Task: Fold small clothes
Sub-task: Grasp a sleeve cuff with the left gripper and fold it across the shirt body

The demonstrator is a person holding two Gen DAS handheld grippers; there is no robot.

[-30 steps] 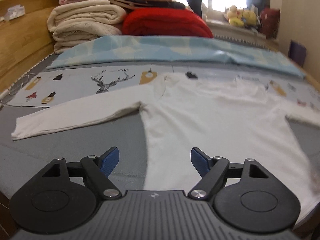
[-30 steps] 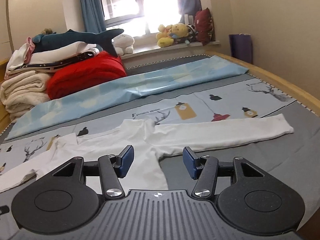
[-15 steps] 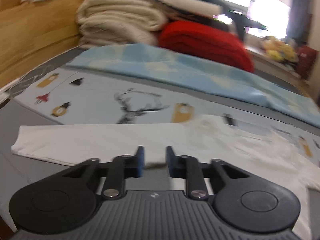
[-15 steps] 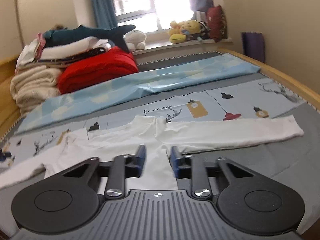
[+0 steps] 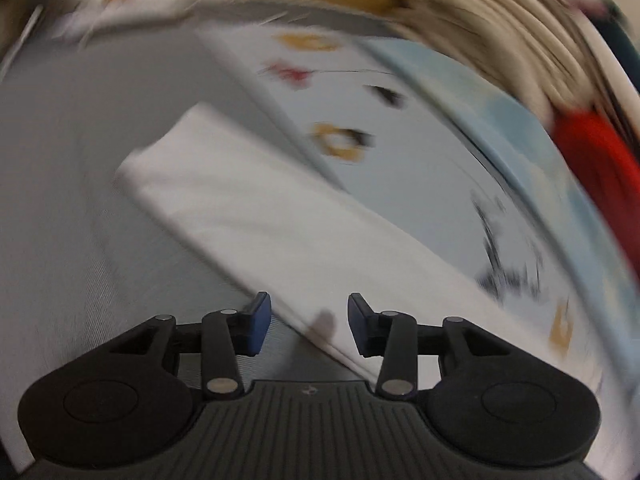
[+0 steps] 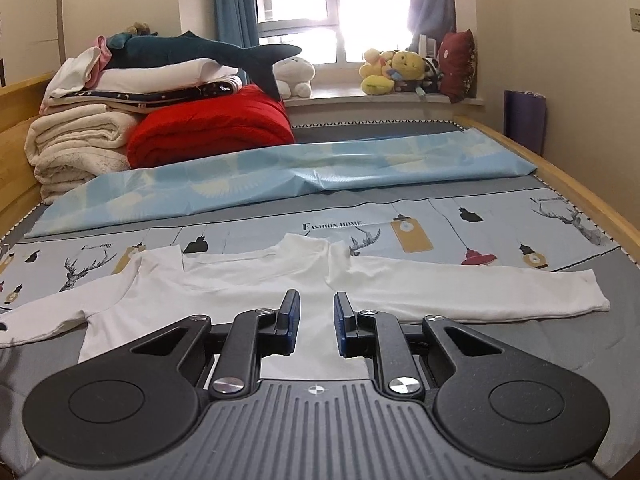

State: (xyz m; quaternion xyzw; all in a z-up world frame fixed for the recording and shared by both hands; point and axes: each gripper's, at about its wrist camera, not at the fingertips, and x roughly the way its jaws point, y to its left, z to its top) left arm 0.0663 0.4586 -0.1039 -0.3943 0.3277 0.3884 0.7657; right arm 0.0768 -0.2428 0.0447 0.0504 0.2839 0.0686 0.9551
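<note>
- My left tool (image 5: 306, 328) is spread apart over the white shirt's sleeve (image 5: 256, 220), running toward 10 o'clock.
- My right tool (image 6: 316, 326) stands slightly apart, gripping nothing, above the white shirt (image 6: 240, 284) lying flat on the bed (image 6: 520, 344).

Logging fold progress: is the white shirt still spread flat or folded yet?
Spread, unfolded. The white shirt lies flat on the bed, both sleeves stretched out sideways, collar toward the window; neither tongs holds cloth.

Left wrist view: low, close over one sleeve of the white long-sleeved cotton shirt (image 5: 256, 216), tilted, blurred. Right wrist view: further back, level, facing the bright window (image 6: 360, 4). Shared: shirt (image 6: 224, 284), red folded quilt (image 6: 212, 132).
</note>
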